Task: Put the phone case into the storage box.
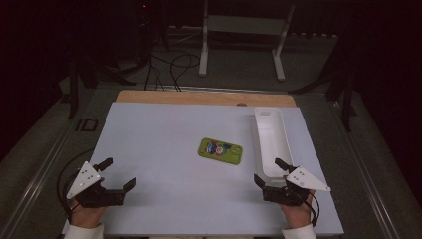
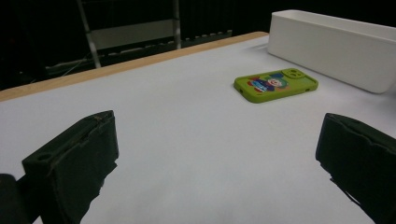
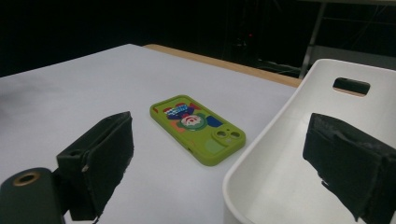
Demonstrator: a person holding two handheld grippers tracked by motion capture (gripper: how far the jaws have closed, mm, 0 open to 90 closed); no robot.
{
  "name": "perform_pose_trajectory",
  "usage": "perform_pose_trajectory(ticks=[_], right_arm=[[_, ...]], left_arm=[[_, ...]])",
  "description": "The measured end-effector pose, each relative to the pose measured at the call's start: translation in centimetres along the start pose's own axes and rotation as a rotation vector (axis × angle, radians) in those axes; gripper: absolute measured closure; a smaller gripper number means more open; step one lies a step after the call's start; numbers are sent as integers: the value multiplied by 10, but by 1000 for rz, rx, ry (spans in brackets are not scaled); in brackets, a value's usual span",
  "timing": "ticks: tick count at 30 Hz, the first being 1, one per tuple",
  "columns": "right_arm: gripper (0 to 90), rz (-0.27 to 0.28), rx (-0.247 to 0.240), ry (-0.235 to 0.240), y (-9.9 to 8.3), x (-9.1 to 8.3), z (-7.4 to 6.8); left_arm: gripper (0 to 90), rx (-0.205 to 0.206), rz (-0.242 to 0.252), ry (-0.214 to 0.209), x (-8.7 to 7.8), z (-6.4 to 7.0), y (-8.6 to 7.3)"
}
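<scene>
A green phone (image 1: 220,150) with a colourful printed case lies flat on the white table (image 1: 164,164), a little right of centre. It also shows ahead and to the right in the left gripper view, phone (image 2: 276,85), and close ahead in the right gripper view, phone (image 3: 197,128). A long white tray (image 1: 271,141) stands just right of the phone; the tray (image 3: 289,172) looks bare inside. My left gripper (image 1: 118,174) rests open near the front left. My right gripper (image 1: 271,172) is open at the tray's near end, one jaw over the tray.
A wooden strip (image 1: 199,97) runs along the table's far edge. Beyond it stand a white metal frame (image 1: 244,35) and loose cables (image 1: 171,64) on the dark floor. A small black object (image 1: 87,124) lies left of the table.
</scene>
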State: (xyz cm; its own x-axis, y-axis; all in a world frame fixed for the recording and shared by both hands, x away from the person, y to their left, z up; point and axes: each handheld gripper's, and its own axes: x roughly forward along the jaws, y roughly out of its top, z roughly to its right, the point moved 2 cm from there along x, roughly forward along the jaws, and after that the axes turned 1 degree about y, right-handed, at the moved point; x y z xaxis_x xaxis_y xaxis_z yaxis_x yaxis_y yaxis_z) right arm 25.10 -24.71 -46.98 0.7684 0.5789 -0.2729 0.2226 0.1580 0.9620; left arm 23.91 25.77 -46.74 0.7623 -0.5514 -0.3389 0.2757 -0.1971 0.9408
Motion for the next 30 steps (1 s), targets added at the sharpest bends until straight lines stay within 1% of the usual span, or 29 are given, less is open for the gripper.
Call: perform_pose_trajectory(ticks=[10,15,20,23,25,28,30], right_arm=[[86,2,0,5,0,1,-3],[86,3,2,7,0,1,-4],[86,3,4,5,0,1,-4],[86,3,2,6,1,1,-5],[86,2,2,5,1,2,-5],[86,3,4,4,1,2,-5],[86,5,4,4,1,1,-5]], left_arm=[[0,10,-3,-16,5,7,4],[0,13,-2,-32,10,11,8],[0,20,-2,-35,13,13,12],[0,21,8,-46,16,16,18],[0,31,9,-49,18,16,21],[0,33,8,-52,21,18,24],[0,40,12,-59,26,20,28]])
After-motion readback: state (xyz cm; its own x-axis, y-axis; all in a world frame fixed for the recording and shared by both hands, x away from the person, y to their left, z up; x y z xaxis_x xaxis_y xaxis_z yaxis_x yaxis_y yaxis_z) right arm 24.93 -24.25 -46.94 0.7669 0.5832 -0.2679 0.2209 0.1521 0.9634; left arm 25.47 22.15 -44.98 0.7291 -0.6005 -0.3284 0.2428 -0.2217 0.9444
